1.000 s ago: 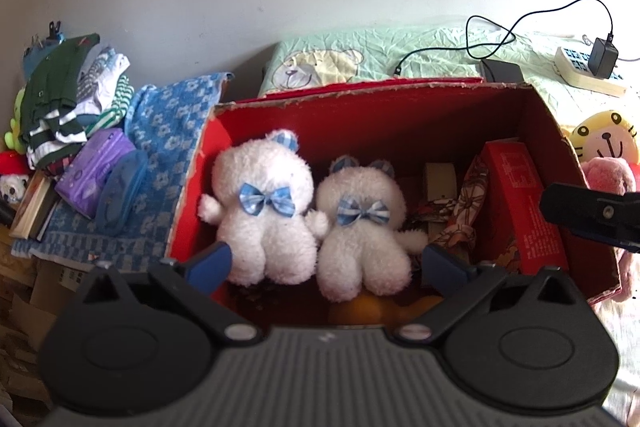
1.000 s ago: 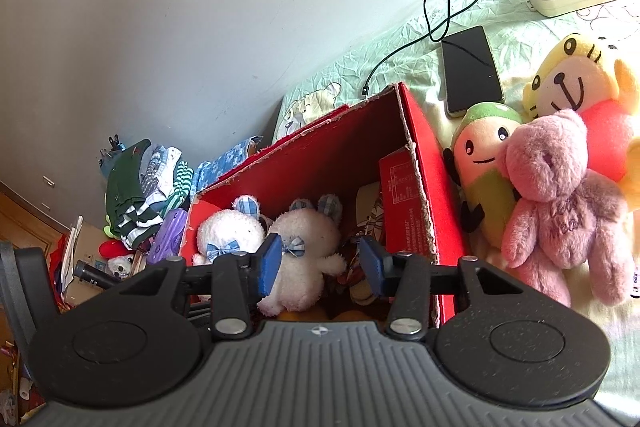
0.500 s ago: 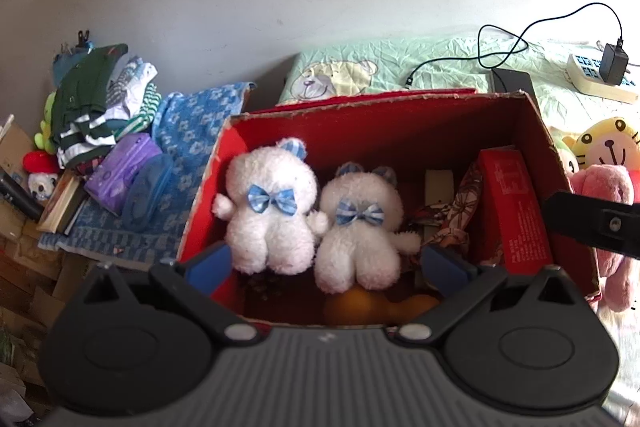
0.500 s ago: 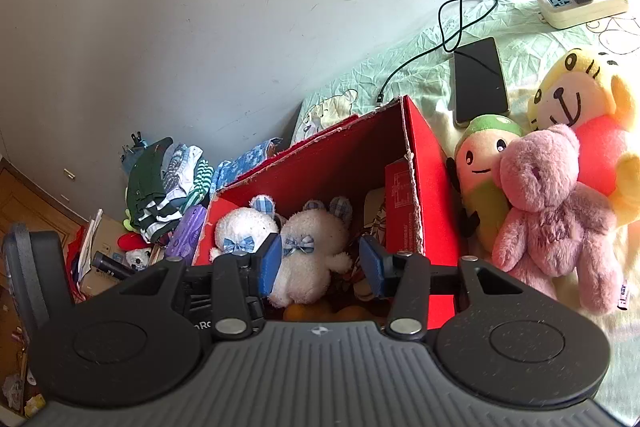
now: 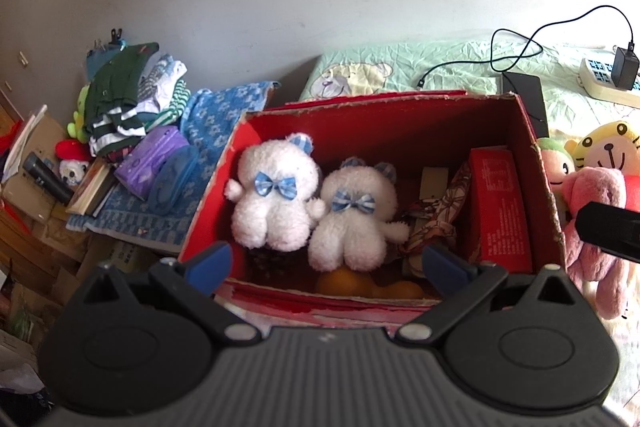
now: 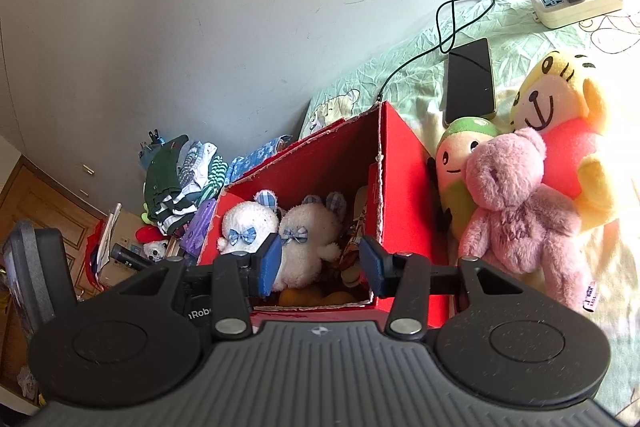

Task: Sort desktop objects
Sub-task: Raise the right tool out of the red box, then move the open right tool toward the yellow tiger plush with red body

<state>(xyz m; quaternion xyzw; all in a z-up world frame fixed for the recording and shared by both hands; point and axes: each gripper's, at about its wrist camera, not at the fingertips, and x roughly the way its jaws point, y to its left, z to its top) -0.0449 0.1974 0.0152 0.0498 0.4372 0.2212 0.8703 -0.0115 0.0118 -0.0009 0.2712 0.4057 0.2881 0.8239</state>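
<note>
Red box (image 5: 400, 115) crowding two white bears (image 5: 276, 199); pink bear (image 6: 516, 211) beside; both grippers' jaws apart, seemingly empty.

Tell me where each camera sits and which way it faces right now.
Left wrist: on the left gripper, angled down into the red box; open fingers show.
Right wrist: on the right gripper, beside the box facing its corner and the pink bear; open fingers show.
Shared: box, two white bears, phone.

1. Daylight from the right; the bed (image 6: 416, 99) is washed out at its right edge.
2. Yellow plush (image 6: 560, 99) glares, overexposed.
3. Red box (image 5: 400, 131) interior is shadowed and dim.
4. Strong fisheye bending, dark vignetted corners.
5. Focus sharp overall, no motion blur.
</note>
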